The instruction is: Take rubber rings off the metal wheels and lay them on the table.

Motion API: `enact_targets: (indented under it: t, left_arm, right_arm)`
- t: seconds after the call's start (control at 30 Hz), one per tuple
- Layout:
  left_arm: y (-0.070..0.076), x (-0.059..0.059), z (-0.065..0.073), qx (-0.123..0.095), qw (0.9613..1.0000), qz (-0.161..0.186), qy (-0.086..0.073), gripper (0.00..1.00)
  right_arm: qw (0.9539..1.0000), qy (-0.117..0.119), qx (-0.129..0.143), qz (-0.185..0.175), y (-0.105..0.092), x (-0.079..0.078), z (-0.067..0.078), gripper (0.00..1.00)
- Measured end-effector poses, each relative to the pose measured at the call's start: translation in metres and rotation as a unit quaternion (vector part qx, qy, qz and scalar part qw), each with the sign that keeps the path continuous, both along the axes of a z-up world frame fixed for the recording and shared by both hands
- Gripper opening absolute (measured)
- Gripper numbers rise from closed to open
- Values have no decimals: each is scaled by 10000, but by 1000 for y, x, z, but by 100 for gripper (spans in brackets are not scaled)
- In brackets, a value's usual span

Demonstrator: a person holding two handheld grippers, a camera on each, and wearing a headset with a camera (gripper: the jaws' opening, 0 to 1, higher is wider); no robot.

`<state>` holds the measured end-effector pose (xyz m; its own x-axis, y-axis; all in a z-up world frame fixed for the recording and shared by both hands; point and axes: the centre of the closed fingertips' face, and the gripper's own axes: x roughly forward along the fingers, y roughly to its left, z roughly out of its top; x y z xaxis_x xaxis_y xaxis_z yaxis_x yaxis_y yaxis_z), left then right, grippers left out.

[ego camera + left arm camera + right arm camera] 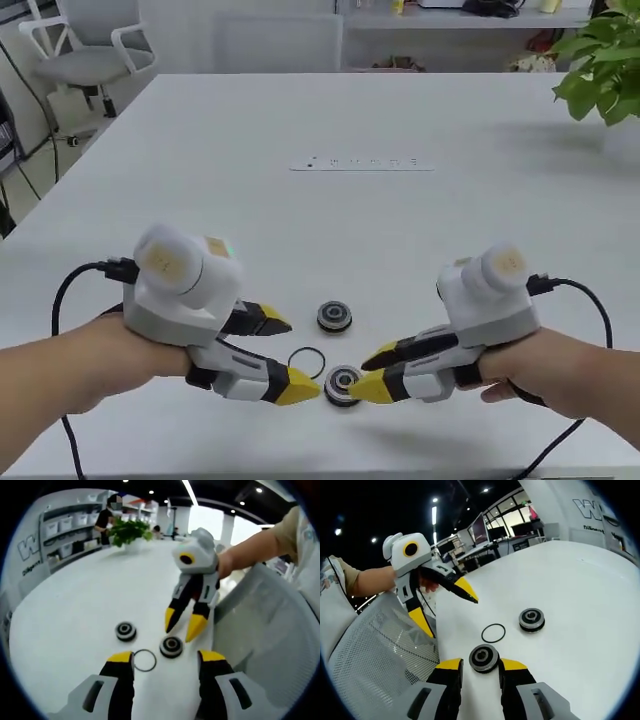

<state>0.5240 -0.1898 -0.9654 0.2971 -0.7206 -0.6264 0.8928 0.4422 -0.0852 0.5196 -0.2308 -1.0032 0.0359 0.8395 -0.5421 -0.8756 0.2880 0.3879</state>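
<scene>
Near edge of the table (pixel 200 150), mid-job: one rubber ring (pixel 306 362) lies loose on the surface between my two grippers, just beside the nearer metal wheel (pixel 342 382). Left gripper (pixel 450 615) hangs wide open, holding nothing. Right gripper (pixel 181 631) has its jaws a little apart, tips right at that wheel, w/ no grip I can see. Farther wheel (pixel 334 316), toward the table's middle, looks to be wearing its black ring. Can't tell if the nearer one is bare. My read: approx one ring done, at least one left.
</scene>
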Motion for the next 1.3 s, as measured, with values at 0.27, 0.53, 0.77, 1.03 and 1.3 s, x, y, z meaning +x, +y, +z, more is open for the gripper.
enact_targets:
  t: [0.27,0.53,0.77,1.03,1.3]
  left_arm:
    - [-7,0,-9,67,9999,-90,32,48]
    - [-13,0,-18,159,9997,-195,55,44]
    - [-18,0,-25,175,9996,-228,71,37]
    - [-25,1,-29,136,9996,-257,36,30]
    - [-30,2,-35,156,9995,-262,13,25]
  right_arm:
    - [9999,-90,-89,109,-4,-3,-6,26]
    - [9989,-314,-219,269,-3,-4,-13,24]
    - [9975,-525,-309,370,-3,-3,-16,22]
    - [9959,-670,-396,466,-3,-4,-19,20]
    - [9959,-706,-403,407,-5,-1,-20,15]
